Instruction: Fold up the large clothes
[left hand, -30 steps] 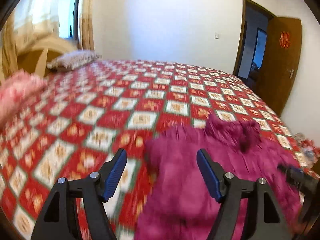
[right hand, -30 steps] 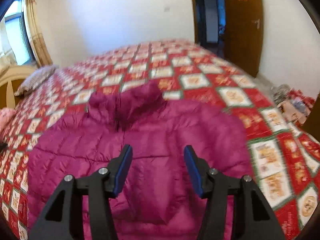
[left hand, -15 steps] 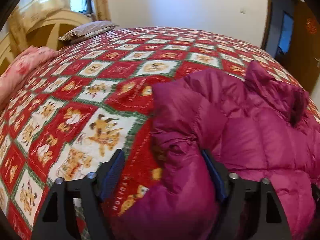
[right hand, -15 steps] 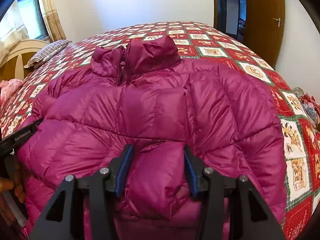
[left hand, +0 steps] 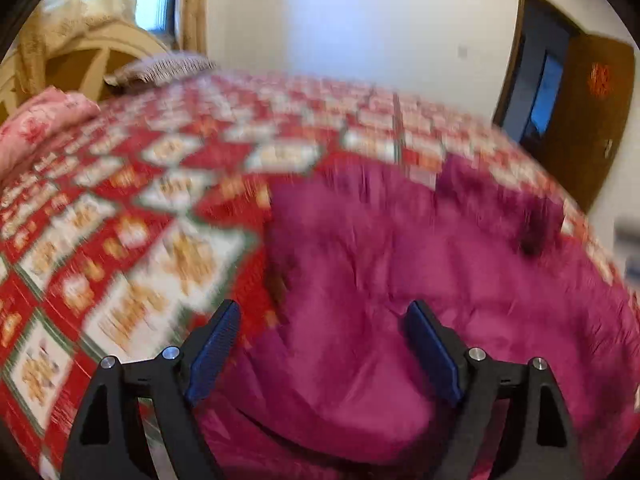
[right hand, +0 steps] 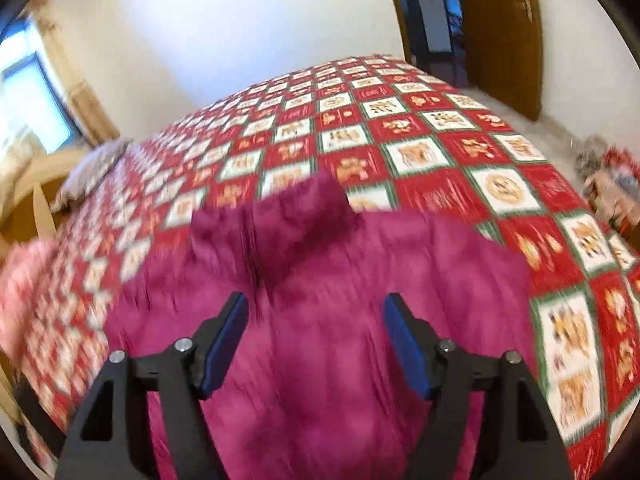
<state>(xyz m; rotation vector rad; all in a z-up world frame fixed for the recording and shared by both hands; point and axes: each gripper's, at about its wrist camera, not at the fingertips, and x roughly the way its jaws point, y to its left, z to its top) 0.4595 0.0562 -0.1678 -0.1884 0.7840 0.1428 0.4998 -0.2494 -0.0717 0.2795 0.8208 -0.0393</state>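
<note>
A magenta puffer jacket (left hand: 400, 280) lies spread on the bed, collar toward the far side. In the left wrist view my left gripper (left hand: 324, 348) hovers over the jacket's left edge, its jaws wide apart; the fabric below does not touch the blue pads (left hand: 214, 344). From the right wrist view, the right gripper (right hand: 316, 346) is above the middle of the jacket (right hand: 340, 280), just short of the collar (right hand: 304, 216). Its jaws are opening and nothing is pressed between them. Both views are blurred by motion.
The red and white checked bedspread (right hand: 420, 152) covers the bed. A folded pink quilt (left hand: 44, 120), a pillow (left hand: 160, 66) and the wooden headboard (left hand: 92, 60) are at the far left. A brown door (left hand: 592, 120) and a pile of things on the floor (right hand: 608, 184) are at the right.
Half a second ago both grippers were low on the jacket with folds between their jaws. Both have since drawn back from it, and the right jaws stand wider, with no fold between them.
</note>
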